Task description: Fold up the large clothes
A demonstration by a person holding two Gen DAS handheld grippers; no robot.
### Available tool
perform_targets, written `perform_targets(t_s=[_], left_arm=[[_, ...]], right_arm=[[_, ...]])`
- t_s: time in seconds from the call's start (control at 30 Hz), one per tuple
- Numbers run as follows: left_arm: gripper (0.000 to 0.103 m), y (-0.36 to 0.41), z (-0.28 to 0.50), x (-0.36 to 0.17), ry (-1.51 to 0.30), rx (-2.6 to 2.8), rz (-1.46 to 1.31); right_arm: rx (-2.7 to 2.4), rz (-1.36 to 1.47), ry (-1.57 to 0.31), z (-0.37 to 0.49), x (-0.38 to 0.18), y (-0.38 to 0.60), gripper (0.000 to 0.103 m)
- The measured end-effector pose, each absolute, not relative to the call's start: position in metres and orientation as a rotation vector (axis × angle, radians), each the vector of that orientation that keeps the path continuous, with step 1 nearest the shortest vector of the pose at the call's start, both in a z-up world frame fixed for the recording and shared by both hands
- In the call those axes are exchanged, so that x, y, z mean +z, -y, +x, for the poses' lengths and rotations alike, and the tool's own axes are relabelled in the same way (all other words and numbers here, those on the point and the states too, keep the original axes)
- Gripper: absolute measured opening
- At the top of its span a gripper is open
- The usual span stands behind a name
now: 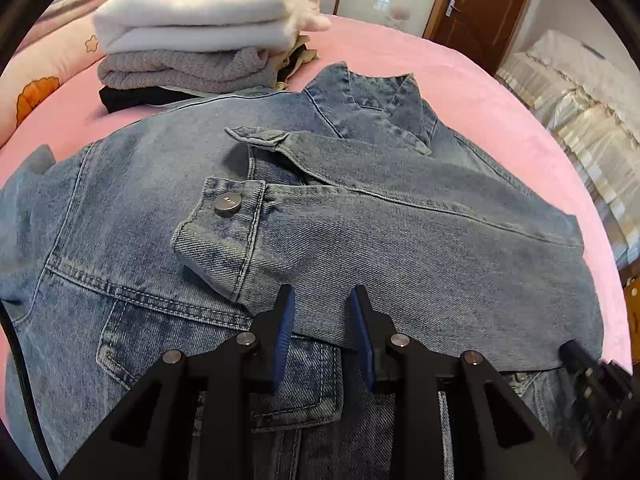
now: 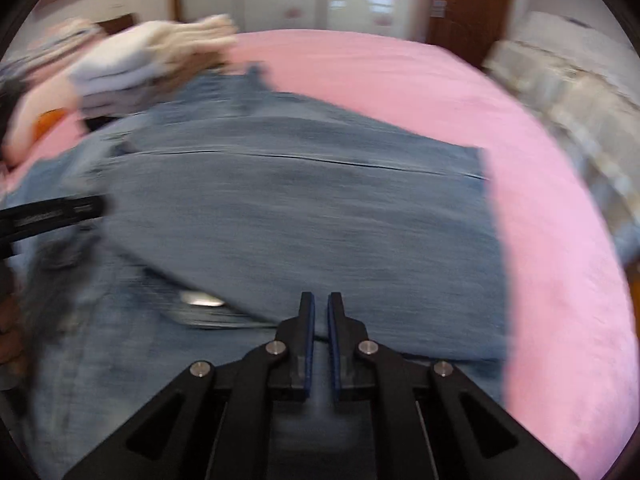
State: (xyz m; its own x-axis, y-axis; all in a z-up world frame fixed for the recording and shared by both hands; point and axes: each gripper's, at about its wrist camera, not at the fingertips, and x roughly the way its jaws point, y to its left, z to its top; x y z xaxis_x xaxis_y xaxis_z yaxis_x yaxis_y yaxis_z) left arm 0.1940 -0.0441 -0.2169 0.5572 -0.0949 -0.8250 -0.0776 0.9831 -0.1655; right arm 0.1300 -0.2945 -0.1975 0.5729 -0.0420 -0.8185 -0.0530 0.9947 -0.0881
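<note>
Jaws of the left gripper (image 1: 322,300) stand apart over a denim jacket (image 1: 360,232); the right gripper (image 2: 320,312), blurred, appears nearly closed on nothing. Pink bed (image 1: 460,80), brown door (image 1: 476,4), stack of folded clothes (image 1: 192,36) behind. Jacket lies flat, sleeves folded inward, cuff button (image 1: 228,204) showing.

Blue denim jacket (image 1: 360,232); pink bedspread (image 1: 460,80); white, grey folded stack (image 1: 192,32).

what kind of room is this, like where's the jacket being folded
Most likely a bedroom at home. The denim jacket lies on a bed with a pink cover, a stack of folded clothes sits by a floral pillow, and a wooden door stands behind.
</note>
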Motion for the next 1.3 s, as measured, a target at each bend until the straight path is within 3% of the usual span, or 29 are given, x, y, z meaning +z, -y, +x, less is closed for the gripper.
perform_targets(t_s=[0.1, 0.43, 0.5, 0.57, 0.63, 0.7, 0.83, 1.3], left_arm=[[0.028, 0.047, 0.194, -0.219, -0.982, -0.012, -0.166], [0.029, 0.050, 0.198, -0.218, -0.987, -0.001, -0.134], [0.034, 0.051, 0.198, -0.215, -1.001, -0.002, -0.127], [0.050, 0.051, 0.195, -0.210, -1.019, -0.002, -0.128], [0.059, 0.050, 0.188, -0.199, -1.016, 0.005, -0.121], [0.060, 0.048, 0.180, -0.189, -1.001, -0.006, -0.111], [0.072, 0.043, 0.160, -0.164, -1.000, -0.032, -0.058], [0.077, -0.036, 0.071, -0.094, -0.987, 0.009, -0.019]], right_arm=[[0.011, 0.000, -0.990, 0.132, -0.203, 0.335, 0.000], [-0.067, -0.024, -0.984, 0.127, -0.199, 0.331, 0.000], [-0.059, 0.003, -0.995, 0.127, -0.197, 0.331, 0.003], [-0.056, 0.030, -1.014, 0.126, -0.192, 0.330, 0.004], [-0.055, 0.051, -1.027, 0.122, -0.187, 0.328, 0.007], [-0.042, 0.079, -1.033, 0.116, -0.180, 0.324, 0.010], [-0.016, 0.106, -1.025, 0.099, -0.164, 0.307, 0.016], [0.197, 0.057, -1.012, 0.043, -0.105, 0.185, 0.023]])
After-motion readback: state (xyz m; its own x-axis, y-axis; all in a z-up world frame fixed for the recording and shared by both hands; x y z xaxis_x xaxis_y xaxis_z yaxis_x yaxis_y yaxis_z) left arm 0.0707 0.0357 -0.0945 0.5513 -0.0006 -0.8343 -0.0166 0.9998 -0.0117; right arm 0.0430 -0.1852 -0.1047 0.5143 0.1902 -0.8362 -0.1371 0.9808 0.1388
